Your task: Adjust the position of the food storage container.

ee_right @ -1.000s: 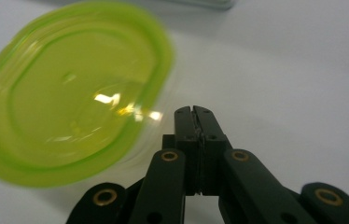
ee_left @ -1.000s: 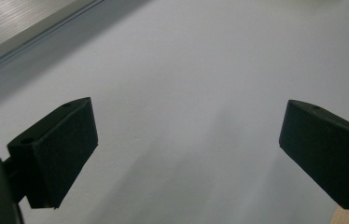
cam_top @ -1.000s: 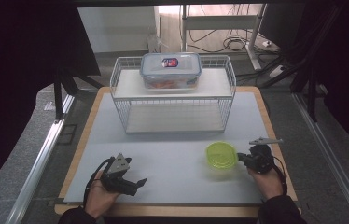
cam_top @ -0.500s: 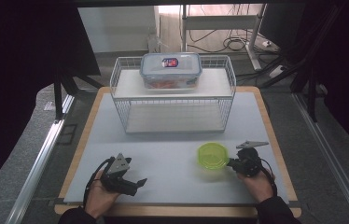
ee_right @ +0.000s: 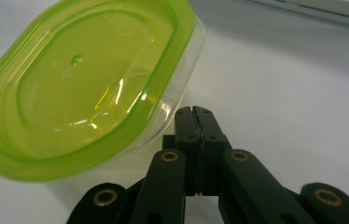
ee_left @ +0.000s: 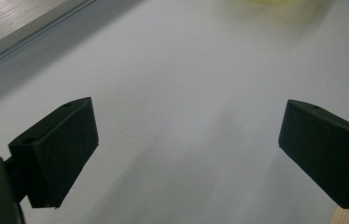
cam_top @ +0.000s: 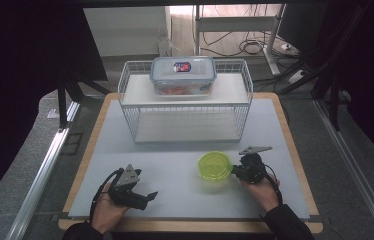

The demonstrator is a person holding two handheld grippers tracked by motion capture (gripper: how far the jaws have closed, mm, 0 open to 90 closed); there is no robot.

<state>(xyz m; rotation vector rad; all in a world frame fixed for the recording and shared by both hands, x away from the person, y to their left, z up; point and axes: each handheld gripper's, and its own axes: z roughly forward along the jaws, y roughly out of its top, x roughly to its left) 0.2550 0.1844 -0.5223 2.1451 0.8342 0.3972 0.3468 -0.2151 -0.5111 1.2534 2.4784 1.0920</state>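
On the near right of the white table (cam_top: pixel 175 165), the right gripper (cam_top: pixel 235 171), jaws pressed together, has nudged the green-lidded container (cam_top: pixel 215 166) leftward toward centre; the left gripper (cam_top: pixel 147 197) waits wide open.

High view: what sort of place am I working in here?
Probably a lab or test workspace, not a kitchen: a grey work table with a wire rack on it, loose cables on the floor behind it, and dark curtains at the sides.

Lidded box (cam_top: pixel 183 75) on wire rack (cam_top: pixel 130 102), tub (cam_top: pixel 215 166) in front
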